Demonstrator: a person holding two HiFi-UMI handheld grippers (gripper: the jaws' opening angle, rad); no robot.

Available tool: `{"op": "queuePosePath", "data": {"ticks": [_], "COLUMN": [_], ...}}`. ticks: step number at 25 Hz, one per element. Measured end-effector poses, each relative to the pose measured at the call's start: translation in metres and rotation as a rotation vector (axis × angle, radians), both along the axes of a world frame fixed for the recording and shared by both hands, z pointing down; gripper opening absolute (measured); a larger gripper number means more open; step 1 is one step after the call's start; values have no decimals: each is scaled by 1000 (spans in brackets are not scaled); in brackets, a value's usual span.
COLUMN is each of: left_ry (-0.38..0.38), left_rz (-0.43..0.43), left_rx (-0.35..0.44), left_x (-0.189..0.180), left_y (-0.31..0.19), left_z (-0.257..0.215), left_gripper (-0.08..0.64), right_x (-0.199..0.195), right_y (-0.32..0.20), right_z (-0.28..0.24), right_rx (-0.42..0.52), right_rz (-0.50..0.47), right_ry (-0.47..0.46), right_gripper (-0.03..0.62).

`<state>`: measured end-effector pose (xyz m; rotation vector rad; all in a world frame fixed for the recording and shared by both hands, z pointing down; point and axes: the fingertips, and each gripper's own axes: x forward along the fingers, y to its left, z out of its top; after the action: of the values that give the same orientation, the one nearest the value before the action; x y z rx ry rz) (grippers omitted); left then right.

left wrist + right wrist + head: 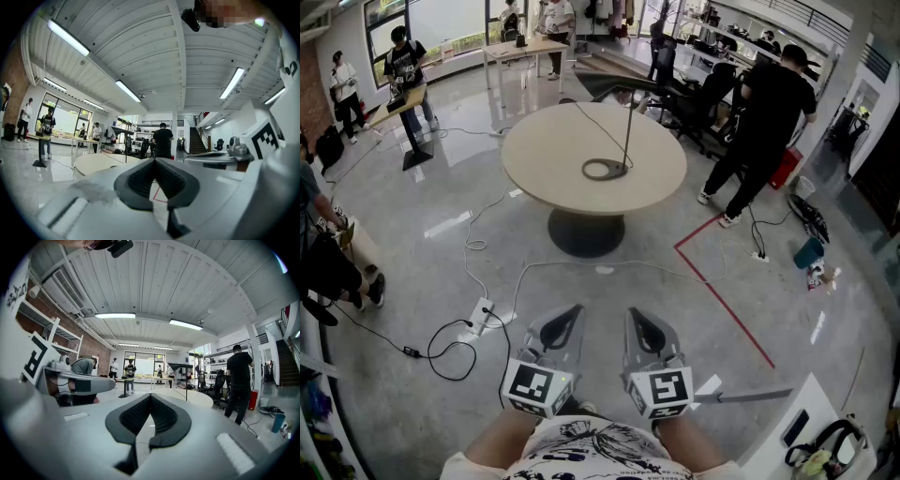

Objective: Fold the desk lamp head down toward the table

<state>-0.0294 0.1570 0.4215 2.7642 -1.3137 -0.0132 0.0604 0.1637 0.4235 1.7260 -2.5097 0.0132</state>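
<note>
head view shows the lamp [628, 122] standing on the round desk [546, 141], well ahead of both claws. its ring base [602, 169] lies flat near the desk's middle, a thin pole [627, 141] rises from it, and the dark head [614, 86] sits at the top, stretched out roughly level toward the left. the left claw [571, 311] and the right claw [635, 315] hang low, side by side, over the floor [441, 272]. in each claw's own view the dark pads [140, 180] meet at their tips with nothing between them, so both are closed and empty. the step in hand looks like the approach. to do it well, i would come up to the desk's near edge, spread one claw, and take the head close to its joint, not at the far tip. the other claw is probably best holding the ring base or pole, since so slim a stand may tip or slide as the head goes down. fold slowly.
</note>
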Motion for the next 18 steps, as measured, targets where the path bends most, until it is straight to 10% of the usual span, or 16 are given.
{"op": "queuePosePath", "data": {"ticks": [18], "left_ry": [5], "left_rz": [25], "left_rx": [-3], "left_x": [9], "left_y": [5], "left_z": [-5], "left_gripper": [6], "right_x": [11], "right_y": [5], "right_z": [5], "right_rx": [-20], "right_rz": [39], "right_ry": [-34], "right_gripper": [9]}}
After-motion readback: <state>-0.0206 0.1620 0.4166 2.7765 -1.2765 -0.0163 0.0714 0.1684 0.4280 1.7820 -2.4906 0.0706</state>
